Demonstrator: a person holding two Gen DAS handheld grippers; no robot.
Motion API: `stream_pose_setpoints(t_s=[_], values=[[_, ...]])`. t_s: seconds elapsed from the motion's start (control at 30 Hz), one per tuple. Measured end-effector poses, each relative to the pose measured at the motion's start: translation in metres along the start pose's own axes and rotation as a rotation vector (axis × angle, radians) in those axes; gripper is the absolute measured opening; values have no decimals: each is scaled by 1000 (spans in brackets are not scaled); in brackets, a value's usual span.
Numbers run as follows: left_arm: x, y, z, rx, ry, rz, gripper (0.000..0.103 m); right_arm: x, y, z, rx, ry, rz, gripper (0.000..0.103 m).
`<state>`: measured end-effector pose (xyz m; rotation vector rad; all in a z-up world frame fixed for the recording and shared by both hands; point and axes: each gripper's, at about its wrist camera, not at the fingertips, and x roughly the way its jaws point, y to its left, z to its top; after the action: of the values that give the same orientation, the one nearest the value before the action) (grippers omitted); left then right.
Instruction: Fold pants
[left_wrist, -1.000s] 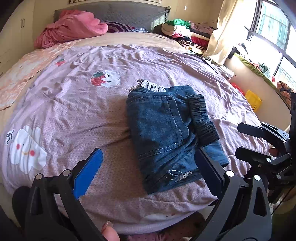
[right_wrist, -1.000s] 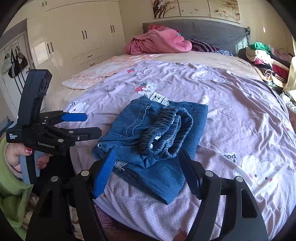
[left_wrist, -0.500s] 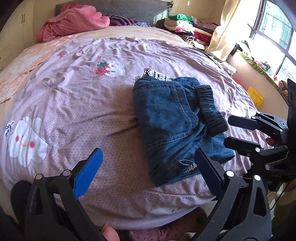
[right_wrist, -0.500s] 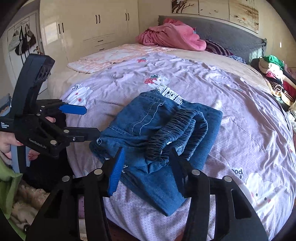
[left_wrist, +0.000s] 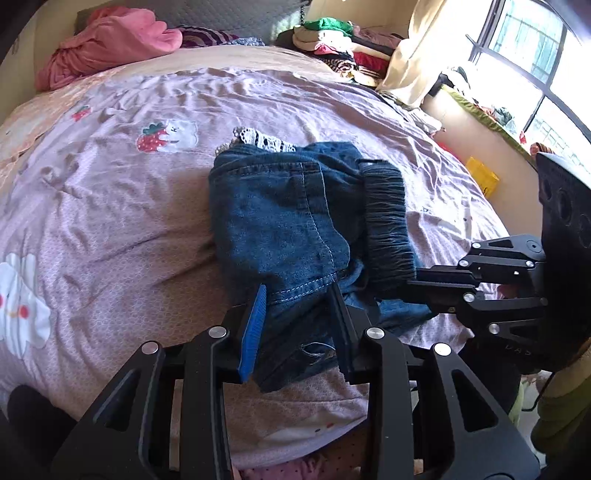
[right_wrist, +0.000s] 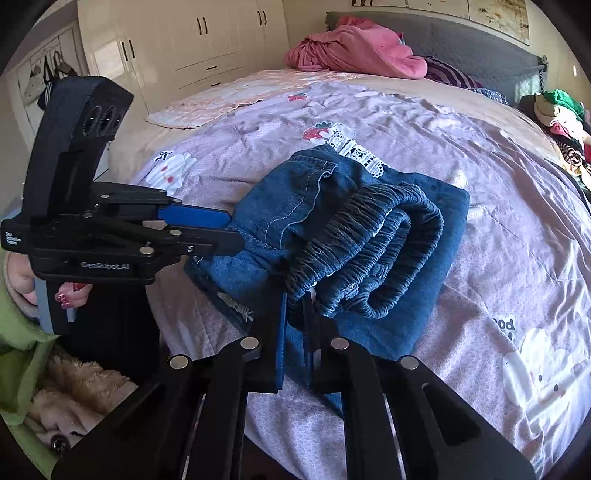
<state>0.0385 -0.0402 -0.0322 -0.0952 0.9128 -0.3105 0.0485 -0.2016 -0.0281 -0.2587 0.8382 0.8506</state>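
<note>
Blue denim pants (left_wrist: 288, 214) lie folded into a small bundle near the front edge of the bed, on a lilac cover (left_wrist: 110, 221). Their dark elastic waistband (right_wrist: 369, 229) is doubled over on top, and white lace (left_wrist: 262, 138) peeks out at the far edge. My left gripper (left_wrist: 297, 310) is closing, with the near left denim fold pinched between its blue pad and black finger. My right gripper (right_wrist: 297, 314) is shut on the near end of the waistband and the denim under it. Each gripper shows in the other's view: right gripper (left_wrist: 412, 278), left gripper (right_wrist: 229, 232).
A pink blanket (left_wrist: 110, 40) is heaped at the grey headboard. Piled clothes (left_wrist: 332, 40) lie at the far right corner. White wardrobes (right_wrist: 184, 48) stand to the left, a window (left_wrist: 535, 55) to the right. A hand and green sleeve (right_wrist: 22, 325) hold the left gripper.
Both grippers have moved in onto the near edge of the pants and closed from wide open. The left now pinches the denim fold and the right the waistband end.
</note>
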Motion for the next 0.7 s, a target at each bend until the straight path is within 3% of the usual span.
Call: stream_pose_setpoints(t_s=[0.07,0.17,0.37,0.47,0.53,0.7], values=[[4,1,-4,8,14,9,27,-4,0,-6,6,4,2,7],[4,1,-9,6,20,5,36,-3,-5,-17,27,28,-20,7],[4,-6,-13,40,13,38,37,-16,-9,-13,58,24,20,8],[-8,-9,-12,53,-35,40,37,-41,-10,12,28,-66,9,12],[-14,-13,-10,58,-61,21,37,-45,-11,34,2,-94,-8,30],[-10,-26,-10,106,-52,-16,37,-11,-28,88,-31,-36,-42,32]])
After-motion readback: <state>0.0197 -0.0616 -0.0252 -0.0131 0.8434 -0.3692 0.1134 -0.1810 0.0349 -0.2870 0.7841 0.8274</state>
